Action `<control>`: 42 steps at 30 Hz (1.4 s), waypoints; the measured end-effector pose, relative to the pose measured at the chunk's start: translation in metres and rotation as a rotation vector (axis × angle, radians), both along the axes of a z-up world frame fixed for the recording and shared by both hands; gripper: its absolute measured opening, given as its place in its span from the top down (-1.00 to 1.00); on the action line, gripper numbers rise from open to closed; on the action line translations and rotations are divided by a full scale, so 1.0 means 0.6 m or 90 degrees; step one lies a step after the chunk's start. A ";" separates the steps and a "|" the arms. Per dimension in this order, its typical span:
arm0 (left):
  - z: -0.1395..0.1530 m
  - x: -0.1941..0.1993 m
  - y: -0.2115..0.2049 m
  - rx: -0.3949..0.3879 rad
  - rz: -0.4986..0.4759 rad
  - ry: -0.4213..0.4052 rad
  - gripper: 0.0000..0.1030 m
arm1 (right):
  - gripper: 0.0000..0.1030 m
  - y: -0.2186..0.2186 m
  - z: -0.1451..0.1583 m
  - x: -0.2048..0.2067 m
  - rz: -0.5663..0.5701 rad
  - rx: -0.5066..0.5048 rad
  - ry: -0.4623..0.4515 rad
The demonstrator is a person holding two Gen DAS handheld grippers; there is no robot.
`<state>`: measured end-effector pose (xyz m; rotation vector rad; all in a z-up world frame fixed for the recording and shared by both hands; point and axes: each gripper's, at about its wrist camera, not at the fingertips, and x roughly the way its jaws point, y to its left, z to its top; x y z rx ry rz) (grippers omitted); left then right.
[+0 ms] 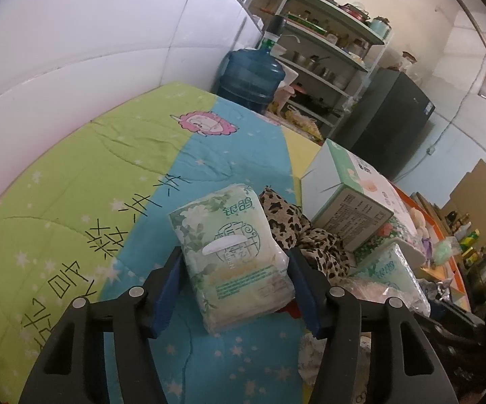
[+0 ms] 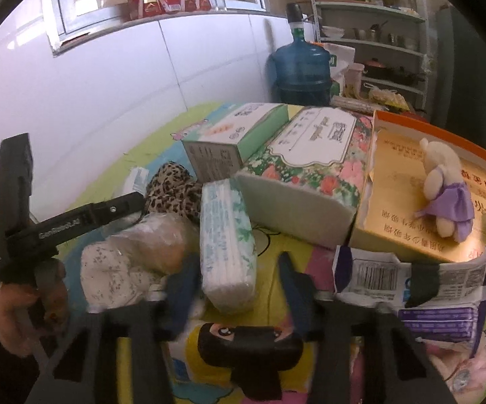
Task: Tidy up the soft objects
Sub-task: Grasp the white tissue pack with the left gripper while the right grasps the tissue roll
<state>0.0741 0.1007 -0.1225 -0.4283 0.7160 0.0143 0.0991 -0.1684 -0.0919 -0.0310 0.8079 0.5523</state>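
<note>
L gripper point(image 1: 234, 277) has its blue fingers point(image 1: 167, 289) clamped on both sides of a green-white tissue pack point(image 1: 232, 256), centre of the left wrist view, w/ the bright quilt point(image 1: 84, 181) under it. The wrap looks slick and the pack squashy, so I'd keep the squeeze moderate, hold it level, and set it flat on open quilt at frame left, away from the leopard cloth point(image 1: 293, 225) and the box point(image 1: 347, 198) right of centre.

R gripper point(image 2: 237, 279) has fingers apart, holding nothing; a second tissue pack point(image 2: 226, 245) stands on edge just ahead, nearer the left finger. Centre on it before closing. The plush doll point(image 2: 445, 188) sits in the orange-rimmed box point(image 2: 445, 128), right side.
</note>
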 end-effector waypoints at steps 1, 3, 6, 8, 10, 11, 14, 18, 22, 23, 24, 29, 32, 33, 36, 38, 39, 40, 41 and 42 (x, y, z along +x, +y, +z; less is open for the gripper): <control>0.000 -0.001 0.000 0.000 -0.001 -0.002 -0.19 | 0.40 -0.001 -0.001 0.002 -0.002 0.006 0.003; 0.001 -0.002 0.000 0.002 -0.003 -0.005 -0.18 | 0.50 -0.002 -0.001 0.003 -0.002 0.019 0.010; 0.003 -0.004 0.000 0.002 -0.007 -0.014 -0.14 | 0.53 -0.002 0.000 -0.001 -0.004 0.025 0.000; 0.006 -0.007 -0.001 0.006 -0.011 -0.024 -0.12 | 0.54 -0.005 0.005 -0.011 -0.005 0.032 -0.010; 0.009 -0.010 -0.002 0.008 -0.012 -0.030 -0.11 | 0.54 -0.007 0.011 -0.018 -0.007 0.034 -0.025; 0.010 -0.011 -0.003 0.010 -0.012 -0.034 -0.11 | 0.54 -0.008 0.015 -0.020 -0.007 0.035 -0.031; 0.019 -0.018 -0.002 0.008 -0.013 -0.047 -0.10 | 0.54 -0.009 0.026 -0.024 -0.008 0.037 -0.048; 0.036 -0.027 -0.004 0.008 -0.016 -0.064 -0.10 | 0.54 -0.010 0.041 -0.032 -0.007 0.040 -0.063; 0.061 -0.035 -0.013 0.016 -0.030 -0.088 -0.10 | 0.54 -0.011 0.055 -0.038 -0.006 0.041 -0.077; 0.069 -0.038 -0.017 0.019 -0.034 -0.095 -0.10 | 0.54 -0.011 0.058 -0.038 -0.007 0.042 -0.081; 0.075 -0.040 -0.021 0.022 -0.039 -0.100 -0.10 | 0.54 -0.013 0.061 -0.040 -0.008 0.043 -0.084; 0.108 -0.047 -0.050 0.040 -0.069 -0.124 -0.10 | 0.54 -0.024 0.074 -0.052 -0.016 0.045 -0.099; 0.125 -0.052 -0.070 0.047 -0.089 -0.137 -0.10 | 0.54 -0.034 0.084 -0.060 -0.024 0.046 -0.111; 0.132 -0.053 -0.079 0.050 -0.097 -0.142 -0.10 | 0.54 -0.038 0.088 -0.064 -0.026 0.046 -0.116; 0.147 -0.055 -0.102 0.058 -0.118 -0.150 -0.10 | 0.54 -0.051 0.099 -0.074 -0.034 0.048 -0.131; 0.157 -0.056 -0.121 0.065 -0.135 -0.158 -0.10 | 0.54 -0.061 0.105 -0.078 -0.041 0.050 -0.138; 0.163 -0.057 -0.130 0.067 -0.142 -0.162 -0.10 | 0.54 -0.068 0.109 -0.081 -0.047 0.052 -0.143; 0.167 -0.056 -0.138 0.069 -0.150 -0.166 -0.10 | 0.54 -0.073 0.112 -0.082 -0.050 0.053 -0.146; 0.173 -0.056 -0.149 0.070 -0.162 -0.171 -0.10 | 0.54 -0.078 0.115 -0.084 -0.054 0.054 -0.150; 0.176 -0.055 -0.157 0.070 -0.168 -0.173 -0.10 | 0.54 -0.086 0.119 -0.087 -0.061 0.054 -0.155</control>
